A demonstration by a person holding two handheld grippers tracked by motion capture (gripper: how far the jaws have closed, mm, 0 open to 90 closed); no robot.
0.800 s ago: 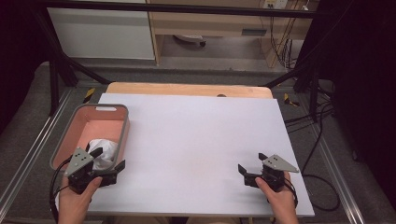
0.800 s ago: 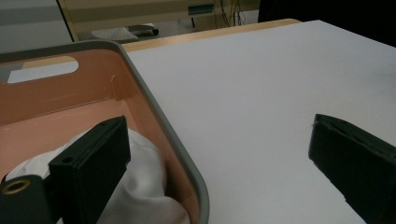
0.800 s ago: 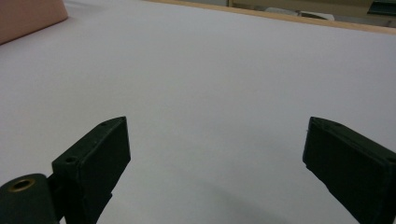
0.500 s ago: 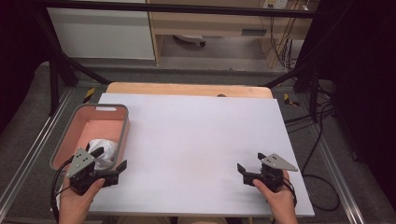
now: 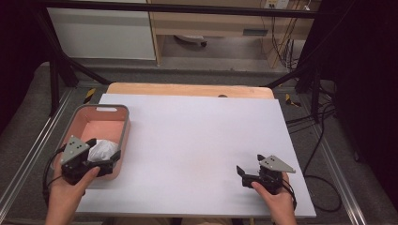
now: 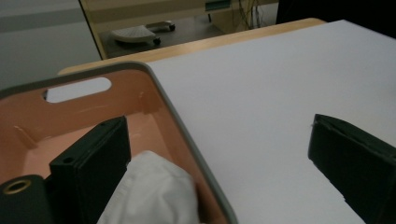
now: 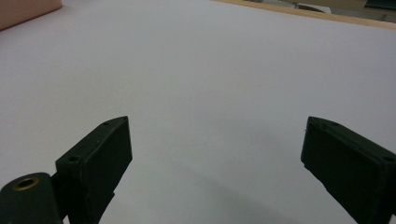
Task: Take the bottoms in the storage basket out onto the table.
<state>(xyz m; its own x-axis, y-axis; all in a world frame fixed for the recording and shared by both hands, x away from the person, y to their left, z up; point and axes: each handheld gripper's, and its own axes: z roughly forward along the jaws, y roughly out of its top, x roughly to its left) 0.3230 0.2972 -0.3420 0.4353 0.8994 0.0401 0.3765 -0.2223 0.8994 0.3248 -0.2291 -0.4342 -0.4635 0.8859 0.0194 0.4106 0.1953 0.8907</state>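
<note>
White cloth (image 5: 102, 150) lies bunched in the pink bin (image 5: 123, 123), near end, at table's left edge. Left gripper (image 5: 101, 157) hangs just over it w/ jaws wide apart, straddling the bin wall, nothing clamped. Left gripper view shows cloth (image 6: 152, 193) beside one jaw, inside bin (image 6: 177, 116). Right gripper (image 5: 244, 174) also spread, over bare white tabletop (image 5: 197, 136), well apart.

The high view looks forward and down from above the near edge of the white table (image 5: 197, 140), taking in its whole top. The left gripper view sits low and close at the pink bin (image 6: 187, 135), facing its far handle wall. The right gripper view skims the tabletop, the bin's corner (image 7: 23, 11) far off; all views share the table and bin.
</note>
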